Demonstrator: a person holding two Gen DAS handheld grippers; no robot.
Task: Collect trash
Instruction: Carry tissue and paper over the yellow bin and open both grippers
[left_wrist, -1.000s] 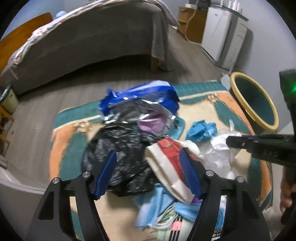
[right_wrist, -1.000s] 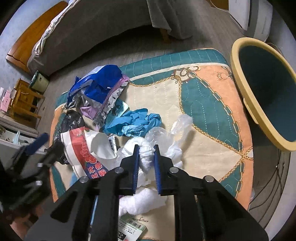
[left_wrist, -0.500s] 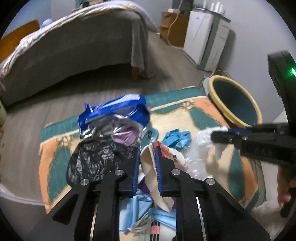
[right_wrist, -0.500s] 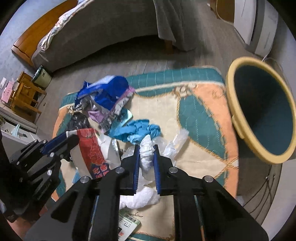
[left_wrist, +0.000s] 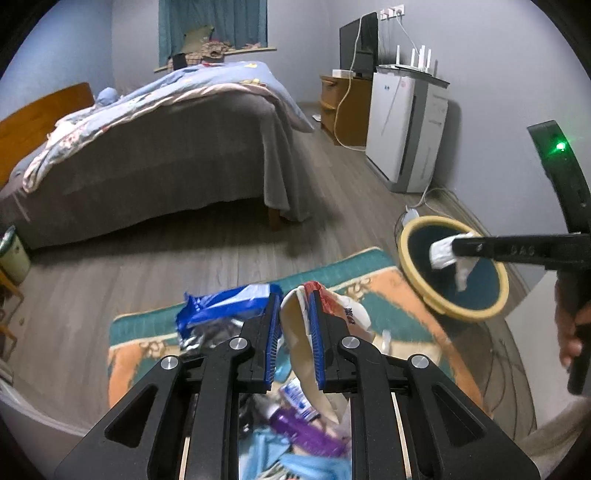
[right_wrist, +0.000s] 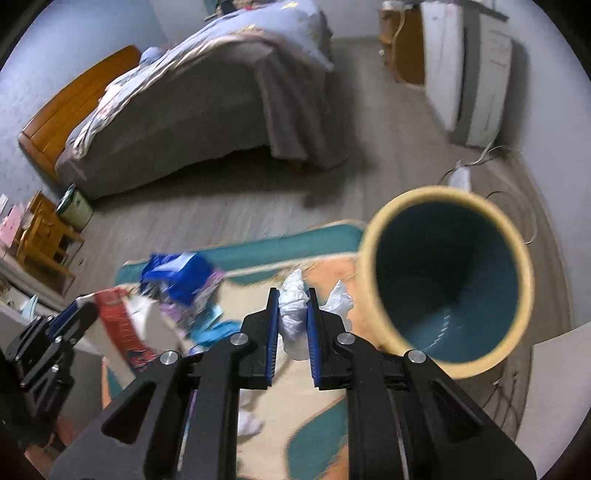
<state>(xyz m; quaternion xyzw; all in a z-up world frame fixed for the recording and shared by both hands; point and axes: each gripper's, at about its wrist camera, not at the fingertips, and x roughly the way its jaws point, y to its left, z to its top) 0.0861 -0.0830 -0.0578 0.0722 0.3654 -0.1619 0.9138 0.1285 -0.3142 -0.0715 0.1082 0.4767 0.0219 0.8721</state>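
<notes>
Right gripper (right_wrist: 291, 317) is clamped on a white crumpled plastic bag (right_wrist: 292, 314), w/ the yellow-rimmed trash bin (right_wrist: 447, 280) at its 3 o'clock. Left gripper (left_wrist: 293, 332) pinches a red-and-cream paper bag (left_wrist: 295, 332) over the rug (left_wrist: 376, 291); blue foil wrapper (left_wrist: 221, 306) at 9 o'clock.

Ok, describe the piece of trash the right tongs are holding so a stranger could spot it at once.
Find the round bin with the yellow rim beside the patterned rug. Over its mouth, the right tongs are shut on a crumpled white plastic bag. It is plain white, unlike the blue foil wrapper and the red-printed bag.
</notes>
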